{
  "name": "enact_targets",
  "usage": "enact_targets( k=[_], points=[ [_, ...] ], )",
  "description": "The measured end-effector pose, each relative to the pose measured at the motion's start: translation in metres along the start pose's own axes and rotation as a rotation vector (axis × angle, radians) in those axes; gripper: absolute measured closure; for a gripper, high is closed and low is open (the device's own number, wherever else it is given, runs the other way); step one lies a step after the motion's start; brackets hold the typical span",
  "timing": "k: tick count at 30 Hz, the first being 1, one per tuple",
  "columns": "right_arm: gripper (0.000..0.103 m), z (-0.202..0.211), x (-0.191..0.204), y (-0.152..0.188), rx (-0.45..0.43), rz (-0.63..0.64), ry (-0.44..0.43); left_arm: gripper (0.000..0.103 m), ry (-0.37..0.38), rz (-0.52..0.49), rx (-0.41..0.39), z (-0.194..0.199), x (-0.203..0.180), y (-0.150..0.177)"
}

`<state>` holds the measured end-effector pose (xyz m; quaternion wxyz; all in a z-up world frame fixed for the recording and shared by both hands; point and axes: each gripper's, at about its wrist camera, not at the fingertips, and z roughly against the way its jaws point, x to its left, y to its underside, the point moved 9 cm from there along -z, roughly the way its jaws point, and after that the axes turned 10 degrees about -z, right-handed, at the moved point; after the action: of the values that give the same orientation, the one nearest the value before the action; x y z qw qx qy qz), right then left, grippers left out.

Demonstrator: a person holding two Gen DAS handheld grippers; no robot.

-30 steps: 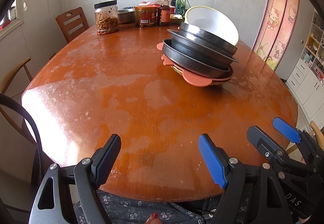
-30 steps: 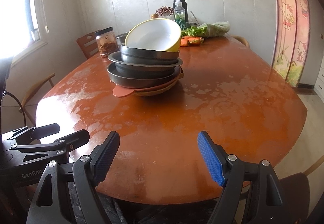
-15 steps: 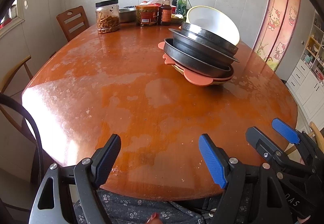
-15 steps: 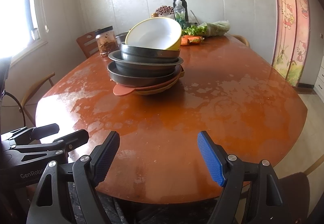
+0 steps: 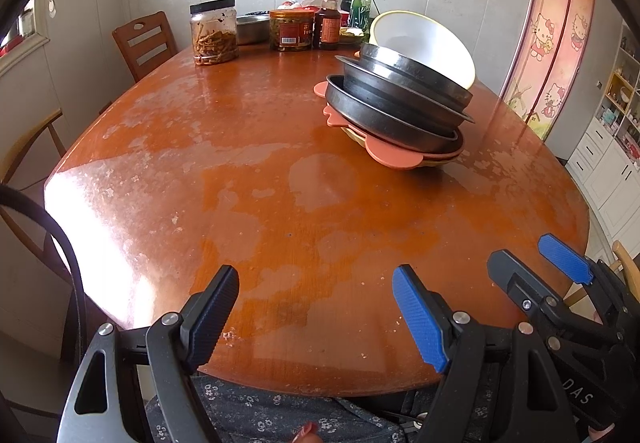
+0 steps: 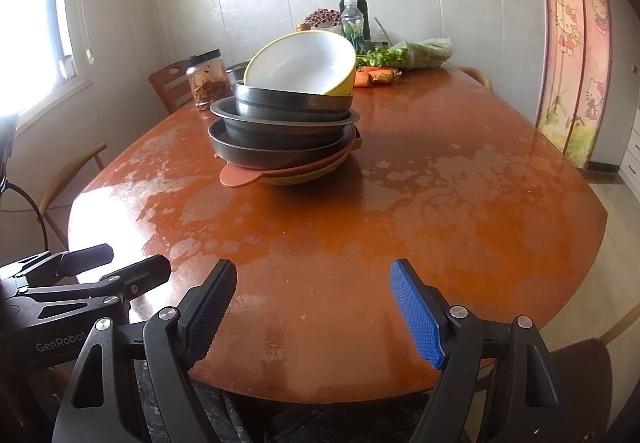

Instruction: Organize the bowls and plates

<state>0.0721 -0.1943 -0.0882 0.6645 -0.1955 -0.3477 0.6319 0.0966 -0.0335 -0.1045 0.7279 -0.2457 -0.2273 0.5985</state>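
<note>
A stack of dishes stands on the wooden table point(image 5: 248, 179): orange plates point(image 5: 396, 159) at the bottom, several dark metal bowls point(image 5: 392, 107) above, and a tilted yellow bowl with a white inside point(image 5: 428, 43) on top. The stack also shows in the right wrist view, with the dark bowls point(image 6: 280, 131) and the yellow bowl point(image 6: 304, 63). My left gripper point(image 5: 316, 303) is open and empty over the near table edge. My right gripper point(image 6: 312, 303) is open and empty, also near the front edge, well short of the stack.
Jars point(image 5: 212, 31), sauce bottles point(image 5: 330, 25) and a steel basin point(image 5: 252, 27) stand at the table's far end. Carrots point(image 6: 376, 77) and bagged greens point(image 6: 416, 53) lie at the far right. Wooden chairs point(image 5: 142, 41) stand around the table. A cabinet point(image 5: 612, 163) is at right.
Both grippers have edged slightly forward toward the stack; the dishes look a little nearer. Neither gripper's opening has changed.
</note>
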Motion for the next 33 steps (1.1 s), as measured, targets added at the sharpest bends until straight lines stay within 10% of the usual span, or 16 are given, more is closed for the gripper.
enact_targets(
  k=[33],
  points=[
    [0.023, -0.0054, -0.0062, 0.0003, 0.008, -0.012, 0.009, 0.024, -0.003, 0.002, -0.001, 0.0003, 0.0017, 0.0]
  ],
)
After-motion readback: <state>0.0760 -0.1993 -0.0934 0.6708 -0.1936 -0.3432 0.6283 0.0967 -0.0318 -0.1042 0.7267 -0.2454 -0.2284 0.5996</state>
